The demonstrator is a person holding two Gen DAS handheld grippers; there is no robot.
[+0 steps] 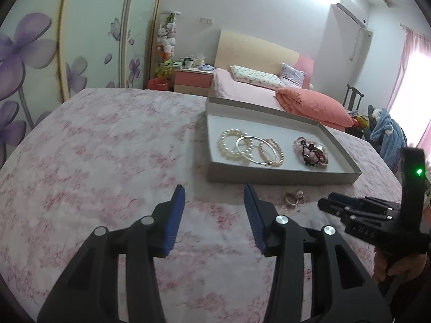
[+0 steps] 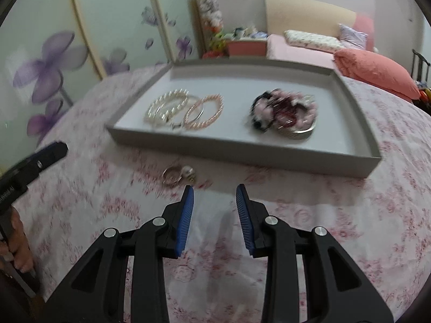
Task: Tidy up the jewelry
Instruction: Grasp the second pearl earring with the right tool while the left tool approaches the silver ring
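Blue pads of the right gripper stand apart, empty, just short of a ring lying on the cloth in front of the tray. A second small piece, perhaps a pearl earring, seems to touch it; blur hides which. Closing there could catch both or flick one away, and thin metal may slip flat under the pads. The left gripper is spread too, holding nothing. Bracelets already lie in the tray.

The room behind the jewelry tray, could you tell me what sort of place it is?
Most likely a home bedroom: a bed with a pillow, a nightstand beside it, and wardrobe doors printed with flowers.
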